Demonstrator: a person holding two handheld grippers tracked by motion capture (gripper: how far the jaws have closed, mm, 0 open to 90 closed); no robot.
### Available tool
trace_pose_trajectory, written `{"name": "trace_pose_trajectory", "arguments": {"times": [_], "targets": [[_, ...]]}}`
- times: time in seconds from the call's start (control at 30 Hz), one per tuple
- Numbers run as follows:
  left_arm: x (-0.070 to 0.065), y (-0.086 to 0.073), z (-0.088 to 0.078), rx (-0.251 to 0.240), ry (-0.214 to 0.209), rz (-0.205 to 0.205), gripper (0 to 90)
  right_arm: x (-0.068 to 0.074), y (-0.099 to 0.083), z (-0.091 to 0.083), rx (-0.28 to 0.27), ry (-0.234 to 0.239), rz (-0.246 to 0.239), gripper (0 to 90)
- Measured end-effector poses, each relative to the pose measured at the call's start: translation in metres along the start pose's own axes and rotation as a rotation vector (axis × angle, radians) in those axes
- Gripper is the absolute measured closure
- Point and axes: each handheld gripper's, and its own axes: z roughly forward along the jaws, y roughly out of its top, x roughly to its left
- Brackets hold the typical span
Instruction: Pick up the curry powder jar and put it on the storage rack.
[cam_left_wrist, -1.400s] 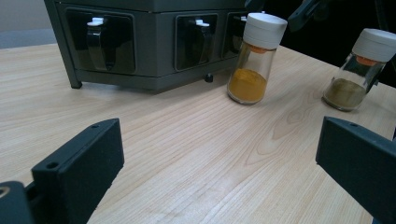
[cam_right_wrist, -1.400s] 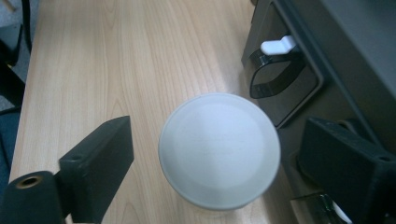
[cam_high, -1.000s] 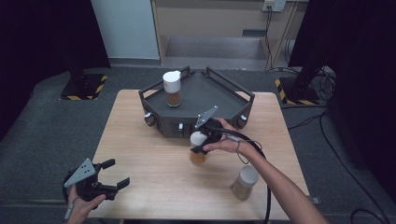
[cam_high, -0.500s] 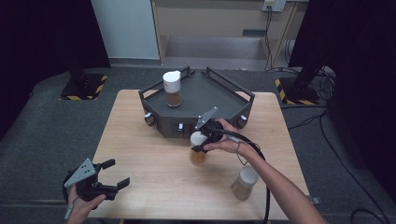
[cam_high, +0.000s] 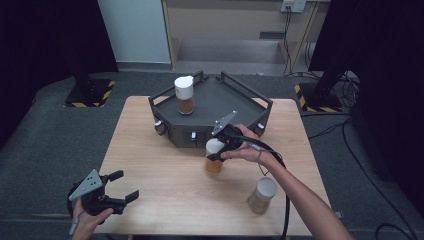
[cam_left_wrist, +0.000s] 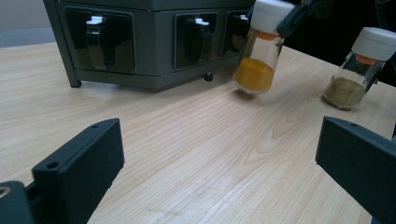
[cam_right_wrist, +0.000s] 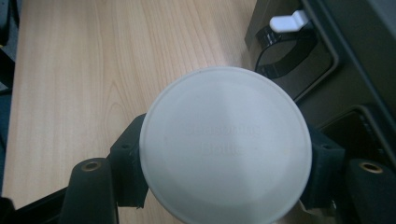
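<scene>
**Spice jar clamped at the cap, tray just behind it**

Spice jar (cam_high: 214, 156) sits between the right gripper (cam_high: 223, 146) jaws — they have just been closing and now pinch the white cap from both sides, seen from above in the right gripper view (cam_right_wrist: 224, 147). Long axis of the jar is close to upright, tipped a little in the left gripper view (cam_left_wrist: 261, 46), base at or barely off the table (cam_high: 150, 165); contact hard to tell. Orange powder fills the lower part. Dark tray (cam_high: 220, 97) lies directly beyond the jaws, touching-close, at the table's far edge — a second jar (cam_high: 184, 94) already stands on its left side. So the likely move is up and over the tray wall. Third jar (cam_high: 262, 195) waits near the right near corner. Left gripper (cam_high: 115, 187) sits at the near left corner, jaws wide apart, nothing in them, well apart from all jars — right hand is the nearer one.
</scene>
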Motion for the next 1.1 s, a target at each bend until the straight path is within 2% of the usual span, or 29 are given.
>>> {"name": "trace_pose_trajectory", "arguments": {"times": [0.23,0.67,1.1], "targets": [[0.000,0.000,0.000,0.001,-0.001,0.000,0.0,0.000,0.007,-0.020,-0.011,-0.002,0.001,34.0],[0.000,0.000,0.001,0.004,-0.001,-0.001,0.0,0.000,0.027,-0.066,-0.032,-0.036,0.022,34.0],[0.000,0.001,0.001,0.006,-0.006,0.000,0.0,0.002,0.051,-0.097,-0.048,-0.067,0.033,34.0]]}}
